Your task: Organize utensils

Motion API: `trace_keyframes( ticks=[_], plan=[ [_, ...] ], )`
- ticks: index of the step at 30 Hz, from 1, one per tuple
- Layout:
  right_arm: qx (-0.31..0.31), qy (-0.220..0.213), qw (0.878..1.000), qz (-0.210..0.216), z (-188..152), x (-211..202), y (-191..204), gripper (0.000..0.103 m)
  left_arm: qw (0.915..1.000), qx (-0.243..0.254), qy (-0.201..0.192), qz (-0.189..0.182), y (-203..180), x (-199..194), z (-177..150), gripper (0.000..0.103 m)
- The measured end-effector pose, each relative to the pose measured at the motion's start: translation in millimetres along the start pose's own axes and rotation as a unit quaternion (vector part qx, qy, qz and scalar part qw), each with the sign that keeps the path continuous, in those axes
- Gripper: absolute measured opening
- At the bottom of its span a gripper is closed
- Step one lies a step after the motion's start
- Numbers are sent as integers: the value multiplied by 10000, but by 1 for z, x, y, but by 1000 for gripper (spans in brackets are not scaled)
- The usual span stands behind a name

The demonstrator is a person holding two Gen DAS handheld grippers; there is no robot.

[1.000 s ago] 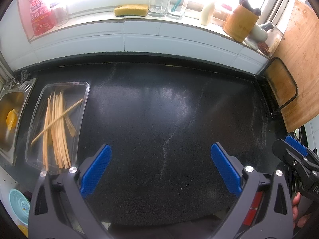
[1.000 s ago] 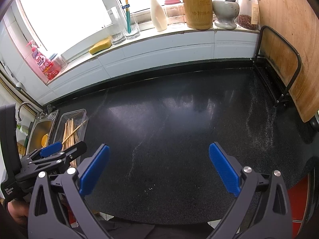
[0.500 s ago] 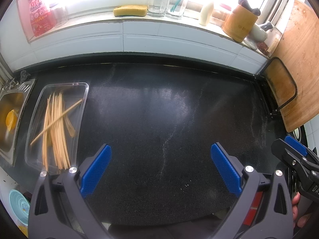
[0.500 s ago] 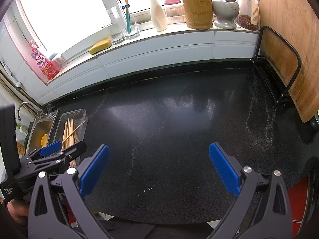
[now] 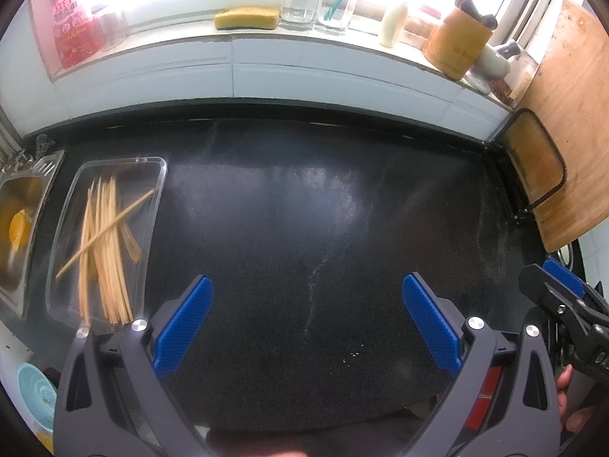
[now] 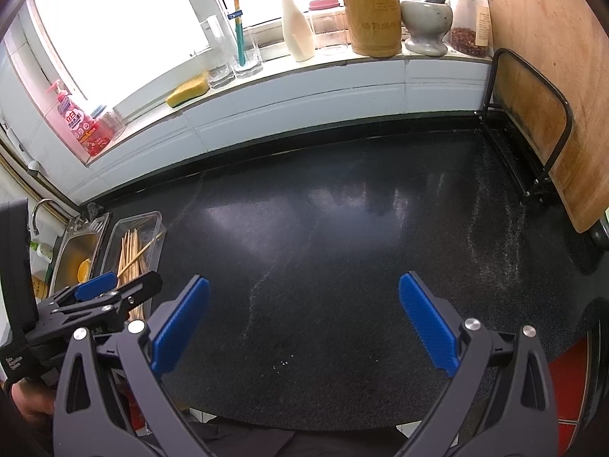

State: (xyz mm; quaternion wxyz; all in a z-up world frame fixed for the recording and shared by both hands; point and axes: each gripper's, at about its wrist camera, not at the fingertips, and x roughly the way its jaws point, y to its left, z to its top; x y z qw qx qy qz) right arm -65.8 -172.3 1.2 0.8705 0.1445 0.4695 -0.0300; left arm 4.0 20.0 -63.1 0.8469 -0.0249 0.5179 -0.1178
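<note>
Several wooden chopsticks (image 5: pixel 104 243) lie in a clear plastic tray (image 5: pixel 154 213) at the left of the black counter, one stick crossing the others at a slant. The same chopsticks (image 6: pixel 131 253) and tray (image 6: pixel 152 221) show small in the right wrist view. My left gripper (image 5: pixel 306 321) hovers open over the counter's near edge, right of the tray, with nothing between its blue pads. My right gripper (image 6: pixel 302 325) is open and empty too, above the bare counter middle. Each gripper shows at the edge of the other's view.
A steel sink (image 5: pixel 17 228) adjoins the tray on the left. On the windowsill stand a bamboo utensil holder (image 6: pixel 375 19), a white bottle (image 6: pixel 297 24), glasses (image 6: pixel 220 53), a yellow sponge (image 5: pixel 245 18) and a red soap bottle (image 5: pixel 72 23). A wooden cutting board (image 6: pixel 548 76) leans in a rack at right.
</note>
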Motion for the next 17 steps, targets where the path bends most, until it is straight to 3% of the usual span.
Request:
trace_keyframes(
  ticks=[7,17],
  plan=[
    [-38,9,10000,10,3,2,-2,96,9998,-1,-177,-1,0,-5,1,97],
    [-40,3,10000,19,3,2,-3,96,9998,62,-34,182,0,1,2,97]
  ],
)
